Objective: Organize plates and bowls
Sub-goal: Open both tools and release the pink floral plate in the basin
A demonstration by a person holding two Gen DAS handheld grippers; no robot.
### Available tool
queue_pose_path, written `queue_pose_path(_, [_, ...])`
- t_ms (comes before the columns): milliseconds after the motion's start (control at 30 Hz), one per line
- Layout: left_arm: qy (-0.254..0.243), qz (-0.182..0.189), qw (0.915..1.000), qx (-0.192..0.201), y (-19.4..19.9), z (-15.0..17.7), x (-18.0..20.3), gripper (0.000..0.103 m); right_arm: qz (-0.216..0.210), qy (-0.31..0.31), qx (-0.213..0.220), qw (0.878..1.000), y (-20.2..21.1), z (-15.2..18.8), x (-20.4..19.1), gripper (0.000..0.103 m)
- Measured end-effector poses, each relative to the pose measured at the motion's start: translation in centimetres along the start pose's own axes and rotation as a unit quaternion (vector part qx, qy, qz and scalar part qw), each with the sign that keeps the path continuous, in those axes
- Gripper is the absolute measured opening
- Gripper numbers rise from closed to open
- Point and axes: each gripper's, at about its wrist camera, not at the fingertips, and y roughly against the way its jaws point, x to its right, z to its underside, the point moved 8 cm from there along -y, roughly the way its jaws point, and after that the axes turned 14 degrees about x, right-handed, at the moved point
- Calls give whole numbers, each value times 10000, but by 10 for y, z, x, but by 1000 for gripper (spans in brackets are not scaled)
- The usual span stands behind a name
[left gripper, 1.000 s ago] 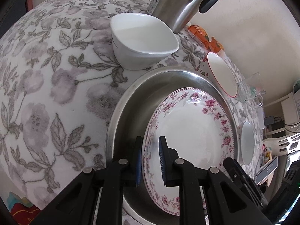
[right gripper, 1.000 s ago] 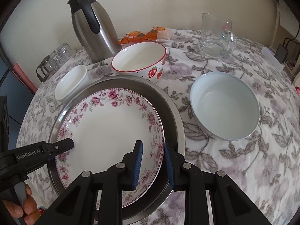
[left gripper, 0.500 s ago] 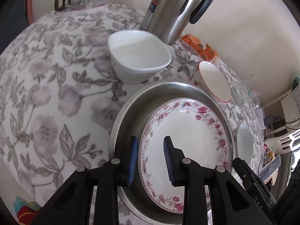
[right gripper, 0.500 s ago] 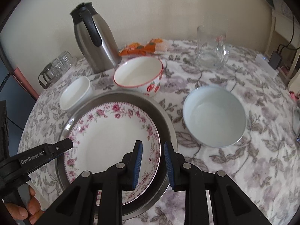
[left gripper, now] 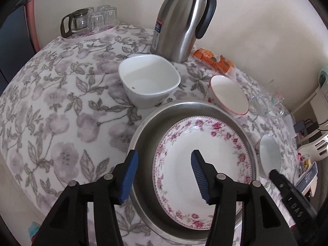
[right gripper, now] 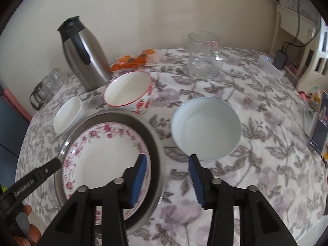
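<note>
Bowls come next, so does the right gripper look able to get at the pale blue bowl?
Probably yes: the right gripper, jaws opening and empty, sits just short of the pale blue bowl, nothing between.

A white plate is rimmed with pink roses; the tablecloth is patterned with grey-lilac flowers and leaves.

floral plate: white, pink rose rim, lying flat inside steel pan
square bowl: white, upright, just beyond pan rim
strawberry bowl: red-rimmed, upright, touching pan's far edge
pale bowl: round, upright, apart on floral cloth
</note>
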Motion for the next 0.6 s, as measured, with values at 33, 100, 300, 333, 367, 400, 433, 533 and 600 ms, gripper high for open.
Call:
queue_pose_path(33, [-15,-31,10000,-26,-1,1,-1,61,20,-12,-12,10000,0,0,2,51])
queue_pose_path(100, [-58,-87,9999,-58,-2,3,-1,64,40,-16,-33,10000,0,1,4,57])
queue_pose_path(300, [-290,-202,9994,21,-1,3,2,81,36,81,-44,10000,0,2,2,77])
queue_pose_path(333, [-316,-219,9993,27,-1,3,2,81,39,103,-48,9999,-1,2,1,81])
queue_pose_path(367, [-347,-250,9991,34,-1,3,2,83,38,125,-49,9999,-1,2,1,83])
queue_pose_path(400, [-390,-290,9988,43,-1,3,2,85,42,143,-52,9999,-2,2,0,86])
queue_pose_path(433, [-420,-323,9986,53,-1,3,2,88,47,159,-55,9998,-2,3,0,89])
queue_pose_path(533, [-510,-395,9979,102,-1,3,1,90,53,194,-58,9998,-2,3,-1,92])
queue_pose_path(600, [-532,-425,9976,124,-1,2,1,90,39,241,-77,9997,-3,4,-3,92])
